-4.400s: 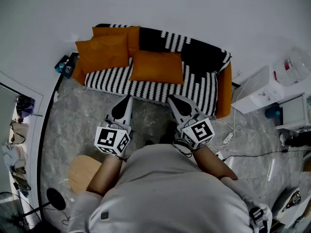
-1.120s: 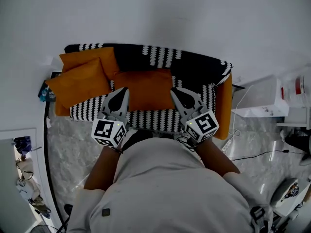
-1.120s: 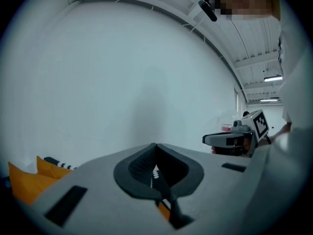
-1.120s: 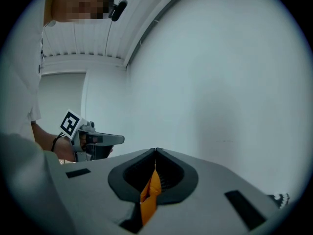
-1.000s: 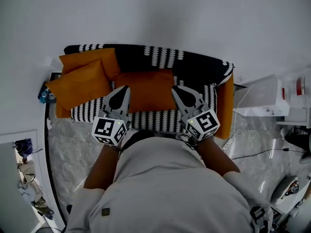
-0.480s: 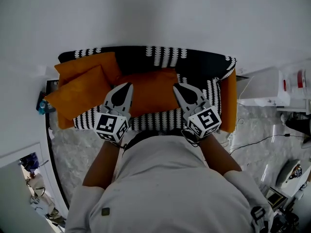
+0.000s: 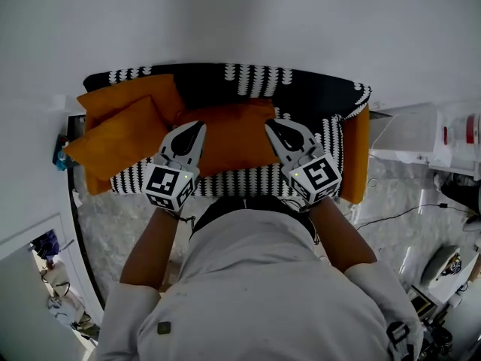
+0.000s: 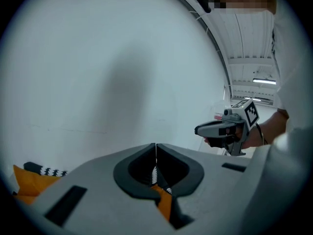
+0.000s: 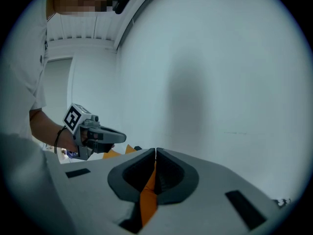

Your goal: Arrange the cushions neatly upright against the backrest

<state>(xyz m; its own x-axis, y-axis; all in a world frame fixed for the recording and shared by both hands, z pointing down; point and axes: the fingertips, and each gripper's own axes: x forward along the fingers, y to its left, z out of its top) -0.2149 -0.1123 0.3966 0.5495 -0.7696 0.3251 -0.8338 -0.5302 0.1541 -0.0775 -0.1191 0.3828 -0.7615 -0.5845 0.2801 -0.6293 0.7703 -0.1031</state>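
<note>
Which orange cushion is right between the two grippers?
The middle cushion, between the left gripper and right gripper. The other two cushions are piled at the sofa's left end.

A plain white wall (image 7: 240, 13) backs the striped sofa (image 7: 248, 81) on marble floor (image 7: 391, 194).

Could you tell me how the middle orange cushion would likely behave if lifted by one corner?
The middle orange cushion looks plump with rounded edges, so it would probably sag, not stay stiff. As stuffed cloth, it is likely light for its size. Its matte cover probably grips the striped sofa cover.
</note>
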